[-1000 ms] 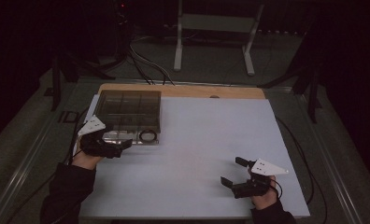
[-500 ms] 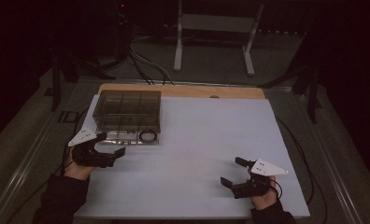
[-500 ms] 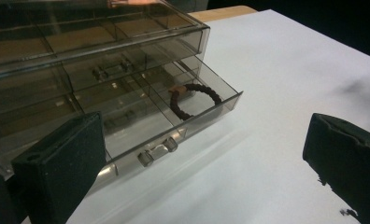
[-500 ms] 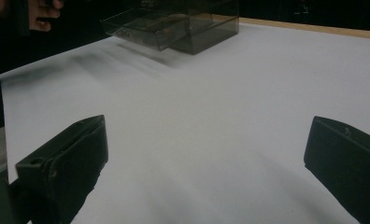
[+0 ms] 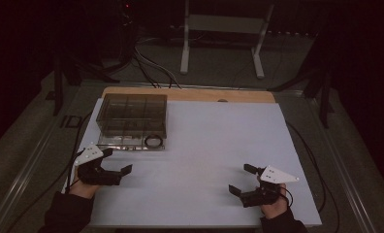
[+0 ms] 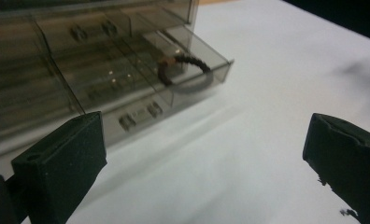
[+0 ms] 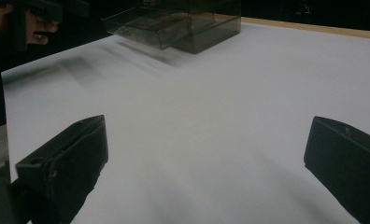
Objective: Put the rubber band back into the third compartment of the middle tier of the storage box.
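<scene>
White tabletop (image 5: 204,160) is carrying a smoky drawer box (image 5: 134,114) ahead of the left gripper (image 5: 117,162), jaws gaping. Left gripper view: a dark beaded ring (image 6: 185,72) is lying in the open drawer (image 6: 192,60) beyond those jaws. Right gripper (image 7: 206,163) is spreading wide, box far ahead-left.

The high view looked forward and down from above the near edge of the white table (image 5: 204,145), taking in the whole top and the dark floor beyond. The left gripper view sat low and close above the table's near left part, facing the smoky plastic drawer box (image 6: 80,60) just ahead, between its own spread jaws. The right gripper view sat low at the near right, facing left and far across the bare top. It shared that drawer box (image 7: 183,23) and the left gripper (image 7: 43,9) with the high view.
</scene>
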`<state>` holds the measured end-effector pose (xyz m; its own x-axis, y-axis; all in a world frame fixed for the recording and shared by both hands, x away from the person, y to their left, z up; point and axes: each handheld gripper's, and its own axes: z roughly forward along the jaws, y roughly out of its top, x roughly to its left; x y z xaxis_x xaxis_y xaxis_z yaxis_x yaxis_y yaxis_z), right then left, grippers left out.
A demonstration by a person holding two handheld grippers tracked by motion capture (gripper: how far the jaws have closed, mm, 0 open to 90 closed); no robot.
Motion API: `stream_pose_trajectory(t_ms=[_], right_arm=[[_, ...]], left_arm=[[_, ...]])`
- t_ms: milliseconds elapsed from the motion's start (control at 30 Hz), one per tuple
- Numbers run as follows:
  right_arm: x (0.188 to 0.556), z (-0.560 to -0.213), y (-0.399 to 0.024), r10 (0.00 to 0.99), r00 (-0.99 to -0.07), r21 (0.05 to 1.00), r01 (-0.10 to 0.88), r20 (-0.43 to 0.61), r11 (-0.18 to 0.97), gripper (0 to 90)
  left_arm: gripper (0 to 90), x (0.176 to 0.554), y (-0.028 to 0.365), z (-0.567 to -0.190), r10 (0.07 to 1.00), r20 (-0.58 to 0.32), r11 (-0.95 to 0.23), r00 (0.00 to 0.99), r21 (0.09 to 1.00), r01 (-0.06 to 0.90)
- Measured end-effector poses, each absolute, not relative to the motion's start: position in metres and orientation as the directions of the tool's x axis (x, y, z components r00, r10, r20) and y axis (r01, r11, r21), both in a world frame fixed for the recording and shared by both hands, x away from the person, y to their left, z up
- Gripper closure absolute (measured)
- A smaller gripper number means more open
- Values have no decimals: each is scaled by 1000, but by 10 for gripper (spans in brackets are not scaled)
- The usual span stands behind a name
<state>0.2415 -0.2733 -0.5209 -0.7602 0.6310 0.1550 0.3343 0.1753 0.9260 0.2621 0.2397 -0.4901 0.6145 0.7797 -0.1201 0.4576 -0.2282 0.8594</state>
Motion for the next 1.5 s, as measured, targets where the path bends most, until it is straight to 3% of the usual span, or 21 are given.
stream_pose_trajectory(t_ms=[900, 1500], right_arm=[[241, -521, -272, 626, -765, 924, 336, 153, 185, 0], [241, -521, -272, 620, -769, 922, 338, 155, 189, 0]], left_arm=[[4, 214, 238, -526, 754, -66, -305, 653, 846, 438], [4, 215, 243, -528, 770, -73, -270, 634, 863, 427]])
